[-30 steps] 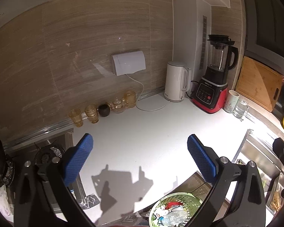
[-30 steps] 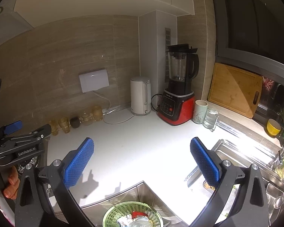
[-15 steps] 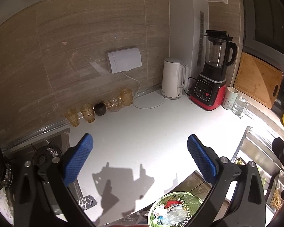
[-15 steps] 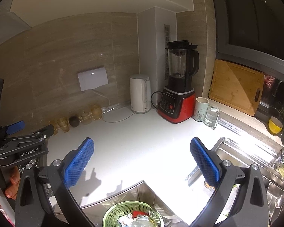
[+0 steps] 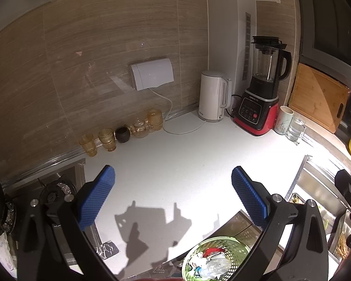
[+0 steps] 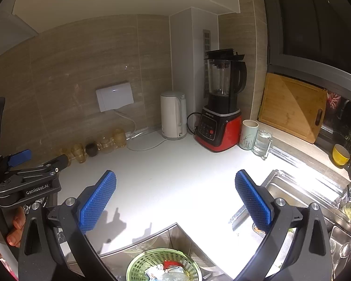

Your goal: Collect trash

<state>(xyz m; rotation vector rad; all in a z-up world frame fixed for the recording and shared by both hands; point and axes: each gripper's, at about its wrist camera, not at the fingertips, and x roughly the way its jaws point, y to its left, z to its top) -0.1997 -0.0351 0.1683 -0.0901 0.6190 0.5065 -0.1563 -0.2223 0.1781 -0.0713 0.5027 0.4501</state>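
Observation:
A green mesh basket (image 5: 218, 256) with crumpled paper, clear plastic and a red scrap sits low, below the white counter's front edge; the right wrist view also shows this basket (image 6: 163, 265). My left gripper (image 5: 173, 197) is open above the counter (image 5: 175, 164), nothing between its blue pads. My right gripper (image 6: 175, 200) is open too and empty, above the counter (image 6: 175, 164) and the basket. A crumpled clear wrapper (image 5: 106, 249) lies on the counter near the stove. The left gripper (image 6: 39, 160) shows at the right view's left edge, held by a hand (image 6: 15, 231).
Along the back wall stand amber glasses (image 5: 106, 139), a white kettle (image 5: 213, 99), a red blender (image 5: 261, 98), a mug (image 5: 284, 119) and a glass jug (image 5: 296, 128). A stove burner (image 5: 51, 193) lies left, a steel sink (image 6: 299, 194) right. A cutting board (image 6: 292, 110) leans behind it.
Both views have drifted slightly as the grippers shifted over the counter. Both stay open and empty; nothing on the counter moved.

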